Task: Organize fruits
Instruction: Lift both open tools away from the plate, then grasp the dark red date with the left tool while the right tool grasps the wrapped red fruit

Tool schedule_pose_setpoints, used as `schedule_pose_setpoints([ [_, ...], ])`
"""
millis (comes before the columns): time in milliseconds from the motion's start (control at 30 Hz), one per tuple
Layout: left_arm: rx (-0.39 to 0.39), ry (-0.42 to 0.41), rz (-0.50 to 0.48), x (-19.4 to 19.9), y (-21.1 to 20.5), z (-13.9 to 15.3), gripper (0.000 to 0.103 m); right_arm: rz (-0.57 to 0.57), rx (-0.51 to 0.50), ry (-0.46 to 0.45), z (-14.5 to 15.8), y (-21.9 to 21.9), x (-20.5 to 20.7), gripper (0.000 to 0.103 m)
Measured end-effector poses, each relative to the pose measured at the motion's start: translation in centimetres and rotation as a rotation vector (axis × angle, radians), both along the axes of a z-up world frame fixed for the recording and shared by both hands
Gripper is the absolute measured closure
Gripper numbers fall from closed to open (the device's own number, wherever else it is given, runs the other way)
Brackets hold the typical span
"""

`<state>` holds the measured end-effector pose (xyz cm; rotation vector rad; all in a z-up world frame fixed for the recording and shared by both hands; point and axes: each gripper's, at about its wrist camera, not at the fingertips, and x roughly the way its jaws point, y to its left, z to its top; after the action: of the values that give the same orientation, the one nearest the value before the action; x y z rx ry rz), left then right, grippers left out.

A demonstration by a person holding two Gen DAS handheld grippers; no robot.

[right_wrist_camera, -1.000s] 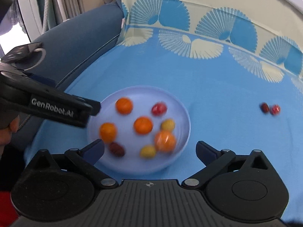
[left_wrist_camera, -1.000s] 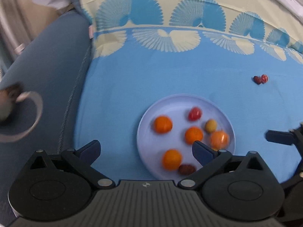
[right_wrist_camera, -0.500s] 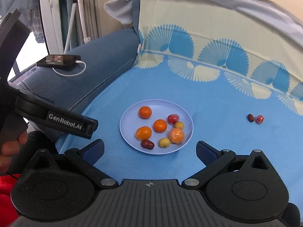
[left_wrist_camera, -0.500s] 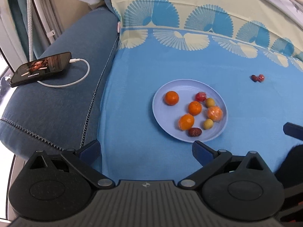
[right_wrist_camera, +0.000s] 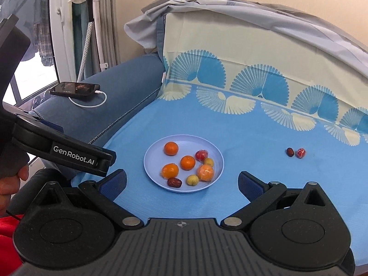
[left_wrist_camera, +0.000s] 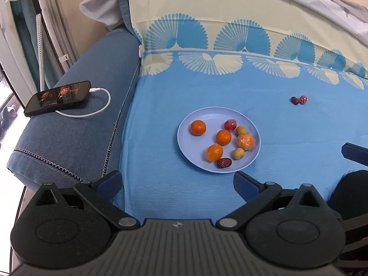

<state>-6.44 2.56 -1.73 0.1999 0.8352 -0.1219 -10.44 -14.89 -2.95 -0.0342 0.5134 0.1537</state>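
A pale blue plate [left_wrist_camera: 207, 117] [right_wrist_camera: 156, 151] lies on the blue cloth and holds several fruits: oranges [left_wrist_camera: 198, 127] [right_wrist_camera: 171, 148], a wrapped red fruit [left_wrist_camera: 230, 125], small yellow fruits [left_wrist_camera: 238, 153] and a dark red date [left_wrist_camera: 224, 162] [right_wrist_camera: 174, 182]. A second date [left_wrist_camera: 294, 100] [right_wrist_camera: 290, 152] and a wrapped red fruit [left_wrist_camera: 303, 99] [right_wrist_camera: 301, 153] lie together on the cloth, right of and beyond the plate. My left gripper [left_wrist_camera: 177, 181] is open and empty, near the plate's front edge. My right gripper [right_wrist_camera: 182, 181] is open and empty, just in front of the plate.
A phone [left_wrist_camera: 57, 97] [right_wrist_camera: 74, 89] with a white cable lies on the blue sofa arm at the left. The cloth's patterned back rises behind the plate. The left gripper's body [right_wrist_camera: 62, 151] reaches in at the left of the right wrist view.
Both grippers have pulled back and up from the plate, which now looks smaller and farther away. The phone on the sofa arm has come into view. The fruits have not moved.
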Motion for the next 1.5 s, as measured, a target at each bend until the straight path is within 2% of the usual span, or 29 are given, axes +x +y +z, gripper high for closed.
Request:
schedule_pose_setpoints([
  [400, 0.003, -0.011, -0.009, -0.4, 0.0, 0.4, 0.000, 0.004, -0.008, -0.012, 0.2, 0.0, -0.3, 0.001],
  [1100, 0.026, 0.063, -0.020, 1.3, -0.4, -1.6, 0.000, -0.010, 0.041, 0.055, -1.1, -0.6, 1.4, 0.001],
  [1500, 0.070, 0.092, -0.056, 3.3, -2.4, -2.4, 0.000, -0.148, 0.134, 0.070, -2.7, -3.8, 3.4, 0.001],
])
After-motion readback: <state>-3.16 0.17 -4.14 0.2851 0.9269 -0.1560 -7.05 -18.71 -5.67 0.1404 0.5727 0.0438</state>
